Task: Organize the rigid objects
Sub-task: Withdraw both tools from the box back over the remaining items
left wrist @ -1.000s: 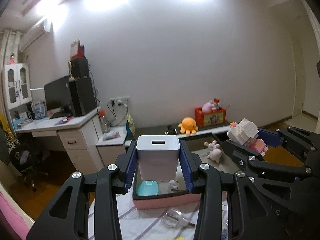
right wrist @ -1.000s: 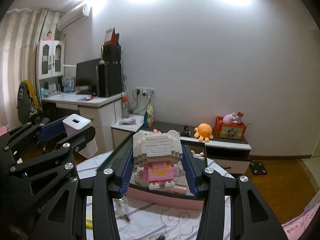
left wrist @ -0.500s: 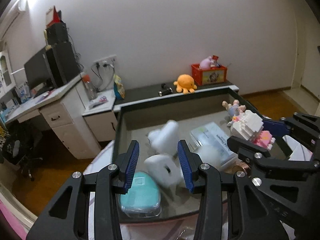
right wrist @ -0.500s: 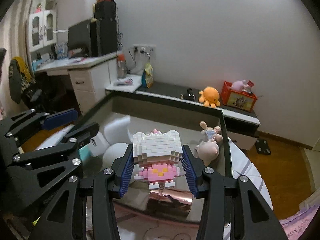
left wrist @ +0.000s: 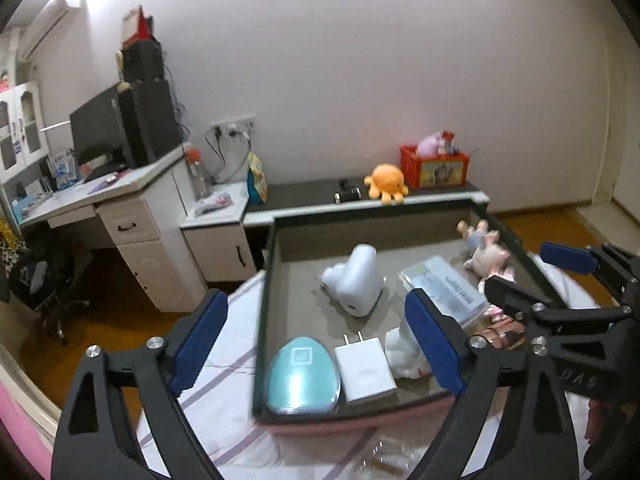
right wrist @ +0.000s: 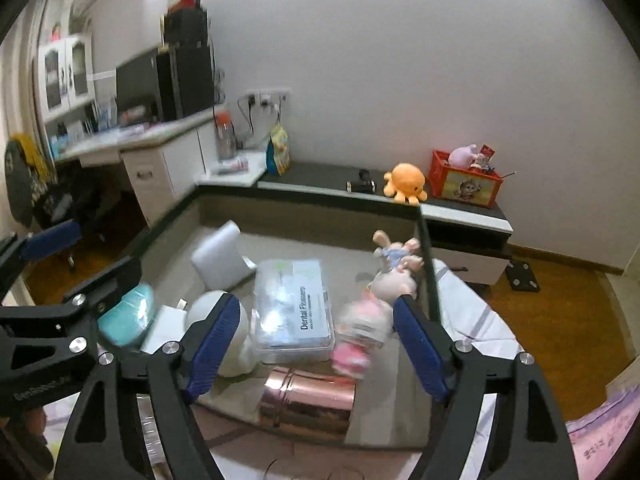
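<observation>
A dark-rimmed box with pink outer walls lies on the bed. My left gripper hovers over its near edge with its jaws opening and nothing touching the pads. Below it a white charger lies flat beside a teal egg-shaped case. My right gripper is also opening over the box. A pink-and-white block figure, blurred, sits free between its pads, beside a dental flosser case and a copper cylinder.
The box also holds a white device and a small plush. Behind it stand a low cabinet with an orange octopus and a red crate, and a desk at left. Clear plastic items lie on the sheet in front.
Both grippers moved forward and down over the box and opened. The charger left my left gripper and now lies in the box. The block figure left my right gripper's pads.
</observation>
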The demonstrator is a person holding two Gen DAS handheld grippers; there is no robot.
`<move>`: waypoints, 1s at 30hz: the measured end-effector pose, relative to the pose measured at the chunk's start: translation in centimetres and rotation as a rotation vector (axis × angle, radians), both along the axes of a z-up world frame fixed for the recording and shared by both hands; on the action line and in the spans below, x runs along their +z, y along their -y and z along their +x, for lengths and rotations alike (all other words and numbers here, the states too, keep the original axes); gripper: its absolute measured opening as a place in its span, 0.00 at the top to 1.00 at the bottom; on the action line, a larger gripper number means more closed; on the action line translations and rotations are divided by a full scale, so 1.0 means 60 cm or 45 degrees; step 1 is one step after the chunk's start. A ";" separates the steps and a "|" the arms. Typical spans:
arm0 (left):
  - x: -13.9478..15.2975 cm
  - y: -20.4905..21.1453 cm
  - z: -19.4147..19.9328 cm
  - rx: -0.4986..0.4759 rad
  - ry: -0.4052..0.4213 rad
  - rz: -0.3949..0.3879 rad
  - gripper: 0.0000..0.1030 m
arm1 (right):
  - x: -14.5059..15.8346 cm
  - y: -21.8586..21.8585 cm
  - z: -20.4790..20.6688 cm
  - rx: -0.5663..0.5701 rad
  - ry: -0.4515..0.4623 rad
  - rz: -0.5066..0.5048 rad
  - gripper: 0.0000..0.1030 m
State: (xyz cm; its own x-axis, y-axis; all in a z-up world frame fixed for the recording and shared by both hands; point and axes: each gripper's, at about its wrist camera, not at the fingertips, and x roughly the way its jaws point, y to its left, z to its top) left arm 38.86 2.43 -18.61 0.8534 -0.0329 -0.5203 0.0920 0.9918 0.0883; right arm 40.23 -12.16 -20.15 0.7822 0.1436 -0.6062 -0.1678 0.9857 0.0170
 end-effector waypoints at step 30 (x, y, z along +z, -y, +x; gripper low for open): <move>0.115 0.006 -0.445 -0.023 0.409 -0.054 0.00 | 0.138 0.024 -0.440 -0.093 0.459 0.078 0.00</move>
